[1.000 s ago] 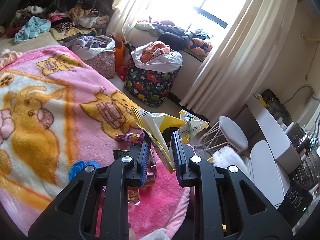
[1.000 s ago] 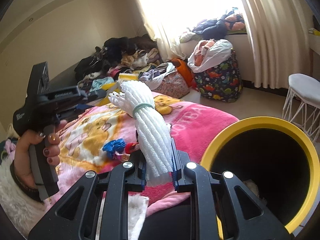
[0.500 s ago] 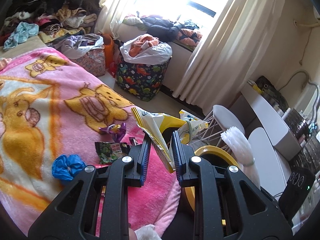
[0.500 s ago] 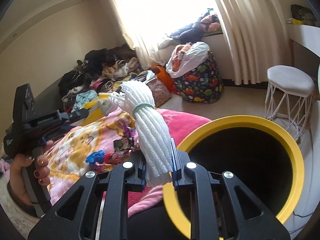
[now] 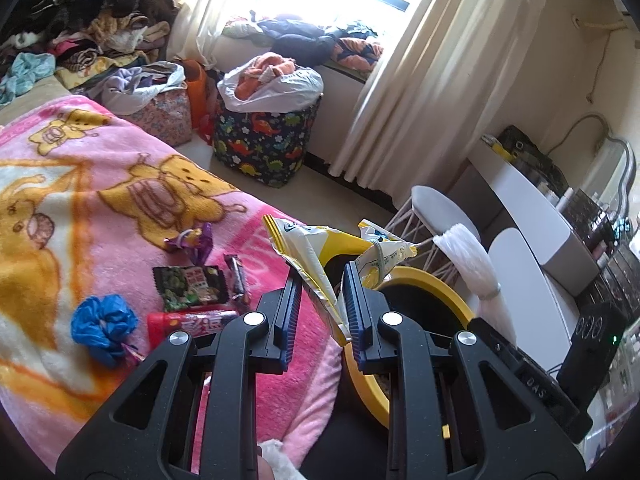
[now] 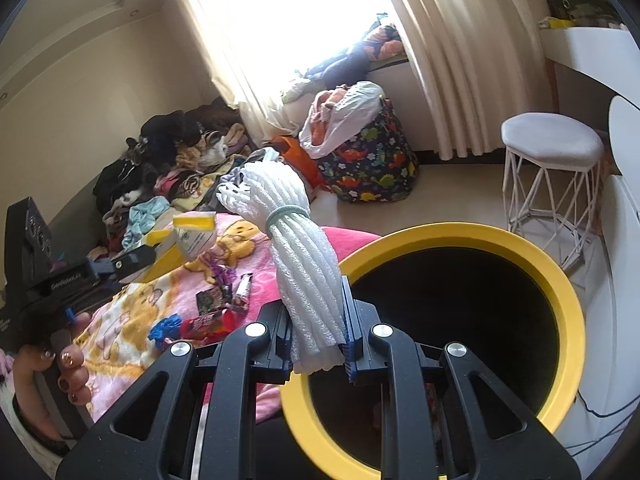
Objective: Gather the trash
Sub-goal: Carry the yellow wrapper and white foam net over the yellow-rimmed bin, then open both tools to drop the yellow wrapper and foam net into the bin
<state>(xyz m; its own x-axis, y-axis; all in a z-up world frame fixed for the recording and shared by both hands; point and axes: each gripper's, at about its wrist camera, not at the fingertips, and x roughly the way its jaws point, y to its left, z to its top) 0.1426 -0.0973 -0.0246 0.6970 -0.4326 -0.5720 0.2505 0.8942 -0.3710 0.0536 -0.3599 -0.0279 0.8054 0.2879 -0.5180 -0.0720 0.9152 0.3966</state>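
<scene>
My left gripper (image 5: 322,300) is shut on a yellow and white snack bag (image 5: 316,248), held above the bed edge beside the yellow-rimmed black bin (image 5: 432,292). My right gripper (image 6: 316,328) is shut on a bundle of white foam netting (image 6: 300,248) tied with a band, at the left rim of the bin (image 6: 560,292). Several wrappers lie on the pink blanket (image 5: 100,184): a green packet (image 5: 188,284), a red tube wrapper (image 5: 188,322), a blue crumpled piece (image 5: 102,322) and a purple wrapper (image 5: 196,240).
A dinosaur-print laundry bag (image 5: 264,140) with clothes stands on the floor by the window. A white wire stool (image 6: 552,160) stands right of the bin. Clothes are piled at the far end of the bed (image 5: 80,20). A white desk (image 5: 532,220) is at right.
Both grippers have moved toward the bin with their loads. The bin now fills more of the right wrist view, and its rim has come into the left wrist view.
</scene>
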